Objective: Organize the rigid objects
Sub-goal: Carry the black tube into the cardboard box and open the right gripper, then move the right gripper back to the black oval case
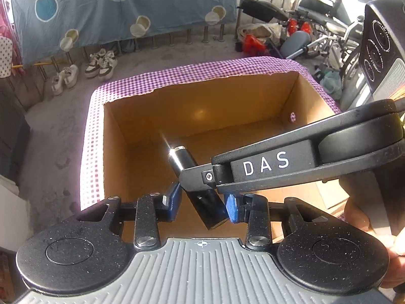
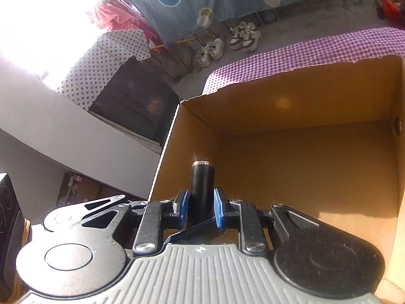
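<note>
A black cylinder with a silver end ring [image 1: 183, 160] hangs tilted over the open cardboard box [image 1: 141, 116]. My right gripper [image 2: 201, 206] is shut on the cylinder [image 2: 202, 182], blue pads pressed on both sides. In the left wrist view the right gripper [image 1: 200, 177] reaches in from the right and clamps the cylinder's middle. My left gripper [image 1: 202, 204] is open around the cylinder's lower end, with a gap on the left pad side and the right pad close to it.
The box [image 2: 303, 101] stands on a purple checked cloth [image 1: 202, 68] and looks empty inside. Shoes [image 1: 101, 63], a hanging blue sheet [image 1: 101, 5] and wheelchairs [image 1: 329, 20] lie beyond on the grey floor. A dark cabinet [image 2: 136, 101] stands at the left.
</note>
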The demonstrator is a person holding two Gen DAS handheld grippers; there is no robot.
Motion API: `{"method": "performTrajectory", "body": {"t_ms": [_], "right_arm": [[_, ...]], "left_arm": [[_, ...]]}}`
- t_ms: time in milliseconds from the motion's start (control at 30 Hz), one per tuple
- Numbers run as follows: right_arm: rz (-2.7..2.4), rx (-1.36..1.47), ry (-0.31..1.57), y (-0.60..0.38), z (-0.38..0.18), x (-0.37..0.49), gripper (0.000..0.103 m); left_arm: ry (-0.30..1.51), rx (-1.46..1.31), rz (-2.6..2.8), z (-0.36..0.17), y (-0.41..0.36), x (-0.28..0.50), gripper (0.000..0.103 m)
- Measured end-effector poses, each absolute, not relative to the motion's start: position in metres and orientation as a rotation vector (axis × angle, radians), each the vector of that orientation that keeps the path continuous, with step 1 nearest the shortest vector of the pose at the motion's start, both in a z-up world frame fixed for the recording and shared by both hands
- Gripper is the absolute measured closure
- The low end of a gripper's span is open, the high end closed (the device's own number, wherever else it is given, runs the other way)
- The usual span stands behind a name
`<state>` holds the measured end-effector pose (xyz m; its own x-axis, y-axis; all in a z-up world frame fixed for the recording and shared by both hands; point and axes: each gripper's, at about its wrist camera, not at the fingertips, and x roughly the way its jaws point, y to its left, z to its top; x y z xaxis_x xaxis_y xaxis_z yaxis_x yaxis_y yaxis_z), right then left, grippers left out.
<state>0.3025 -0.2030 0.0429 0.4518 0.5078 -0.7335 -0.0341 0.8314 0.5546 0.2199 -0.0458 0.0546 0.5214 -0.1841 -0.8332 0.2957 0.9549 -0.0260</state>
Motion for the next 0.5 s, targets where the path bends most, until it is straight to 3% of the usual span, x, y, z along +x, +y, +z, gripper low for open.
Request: {"method": "performTrajectory", "body": {"t_ms": [233, 500], "right_arm": [[0.370, 0.531, 1.153, -0.186, 0.010, 0.360, 0.080], [0.400, 0.539, 1.114, -0.192, 0.029, 0.333, 0.080]], "left_arm": [[1.021, 0.135, -0.207, 0.041, -0.024, 0.237, 0.062], [0.965, 0.134, -0.222, 0.059, -0.020, 0.221, 0.055]]}}
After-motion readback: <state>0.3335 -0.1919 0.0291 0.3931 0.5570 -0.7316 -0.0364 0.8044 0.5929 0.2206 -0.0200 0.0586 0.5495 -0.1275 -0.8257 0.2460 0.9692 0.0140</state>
